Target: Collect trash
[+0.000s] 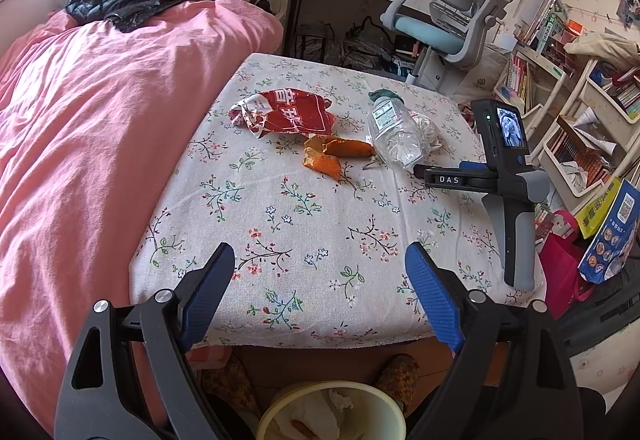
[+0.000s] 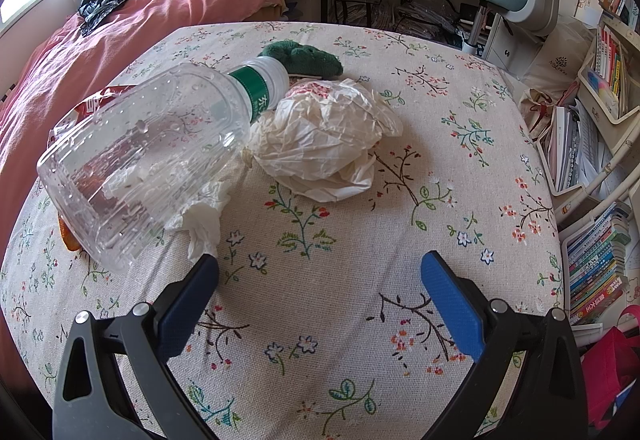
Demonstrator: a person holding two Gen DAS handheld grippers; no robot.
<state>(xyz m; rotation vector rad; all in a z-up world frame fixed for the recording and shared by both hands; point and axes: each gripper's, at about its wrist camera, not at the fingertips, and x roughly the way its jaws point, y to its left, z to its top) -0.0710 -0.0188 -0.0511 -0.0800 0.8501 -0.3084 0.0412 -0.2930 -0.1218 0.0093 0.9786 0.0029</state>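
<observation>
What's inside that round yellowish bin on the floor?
In the left wrist view, the round yellowish bin holds crumpled white tissue and something orange-brown. Anything underneath is covered, and the picture's bottom edge crops the rest.

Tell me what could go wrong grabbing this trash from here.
The right gripper is open nearest the plastic bottle; lying on its side, it could roll or squirt out when pinched. The crumpled plastic bag touches it and may drag along. The trash bin sits below the table's near edge, so drops could miss.
</observation>
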